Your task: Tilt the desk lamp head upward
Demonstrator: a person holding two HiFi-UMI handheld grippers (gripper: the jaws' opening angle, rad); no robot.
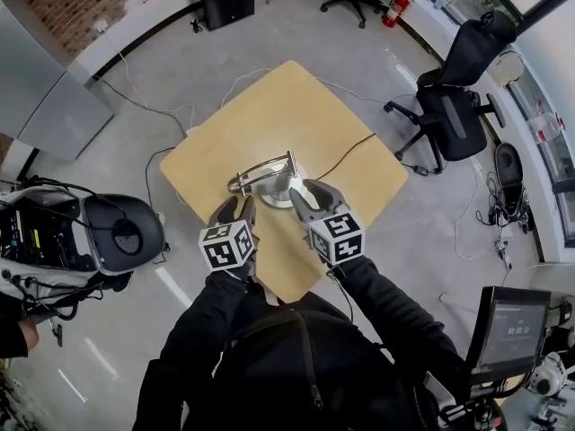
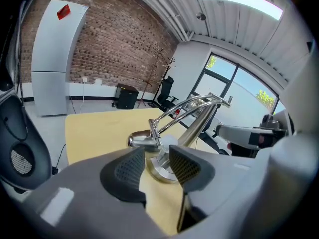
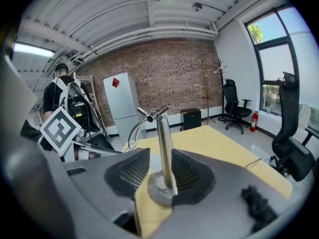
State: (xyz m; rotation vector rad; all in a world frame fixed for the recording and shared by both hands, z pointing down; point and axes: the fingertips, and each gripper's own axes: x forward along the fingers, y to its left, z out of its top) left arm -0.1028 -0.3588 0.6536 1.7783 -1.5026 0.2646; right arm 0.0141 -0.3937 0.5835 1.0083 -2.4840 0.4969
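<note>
You are holding the left gripper just short of the round base of the chrome desk lamp. Its jaws are standing apart and clamping nothing, and the base is showing in the gap between them. The small bullet-shaped lamp head is hanging low, just above and to the left of that base, lying roughly level.

You are holding the right gripper just to the right of the base, and its jaws are also standing apart. The lamp's upright post is rising from the base in the gap between them, close to the right-hand jaw. I cannot tell whether the two are touching.

The base is sitting on the light wooden square surface, near the edge closest to you. Beyond the base, a thin black cable is running across the surface towards its right edge. Well past the base and off the surface, a black office chair is standing on the grey floor.
</note>
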